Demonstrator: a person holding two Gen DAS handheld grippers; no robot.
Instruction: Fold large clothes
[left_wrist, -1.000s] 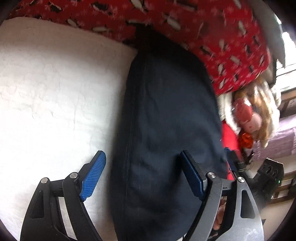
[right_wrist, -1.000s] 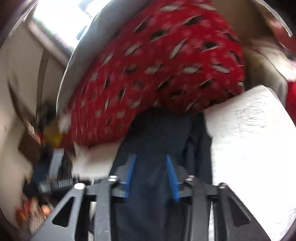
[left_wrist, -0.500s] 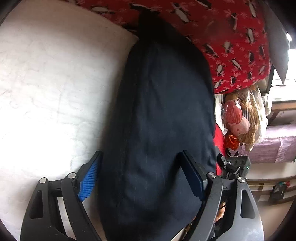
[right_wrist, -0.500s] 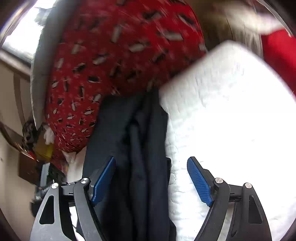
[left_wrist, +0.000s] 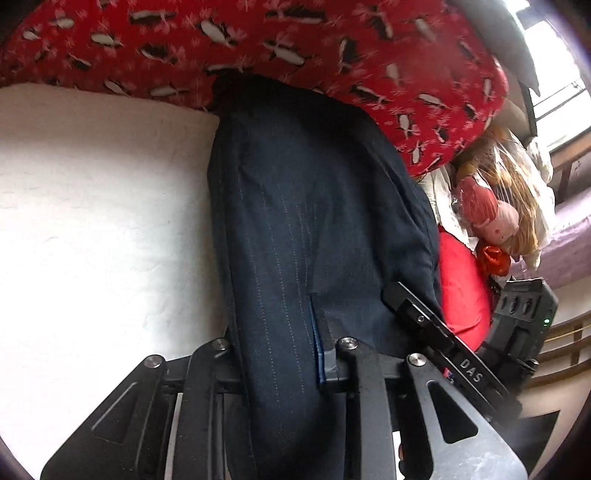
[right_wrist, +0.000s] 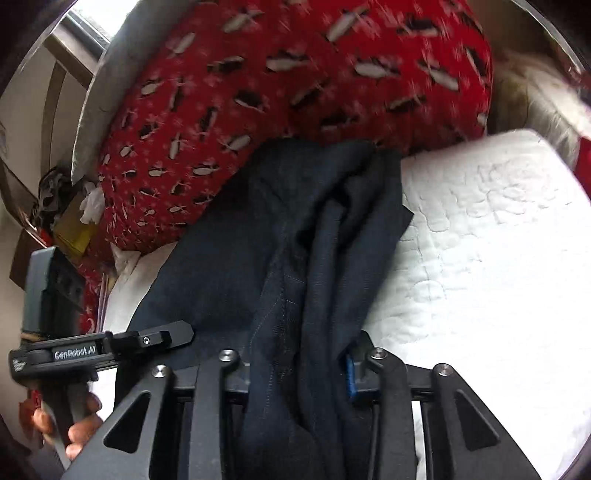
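Observation:
A dark navy pinstriped garment (left_wrist: 314, 221) lies lengthwise on the white quilted bed cover (left_wrist: 92, 221), its far end against a red penguin-print blanket (left_wrist: 332, 55). My left gripper (left_wrist: 280, 343) is closing, and a fold of the near end is pinched between its fingers. In the right wrist view the same garment (right_wrist: 314, 258) is bunched into ridges. My right gripper (right_wrist: 299, 365) is closing too, with gathered fabric squeezed between its pads; one blue pad (right_wrist: 349, 376) shows. A hand (right_wrist: 77, 435) holds the left gripper's housing (right_wrist: 85, 350) close beside it.
The red blanket (right_wrist: 295, 74) rises like a wall behind the garment. A wrapped doll (left_wrist: 491, 218) and a red cushion (left_wrist: 461, 288) sit off the bed's right side. White bed cover (right_wrist: 480, 258) spreads to the right; a grey pillow (right_wrist: 99, 92) and clutter stand at far left.
Both grippers stood wide open astride the garment half a second ago; now both have closed onto its near end, which has bunched up between them.

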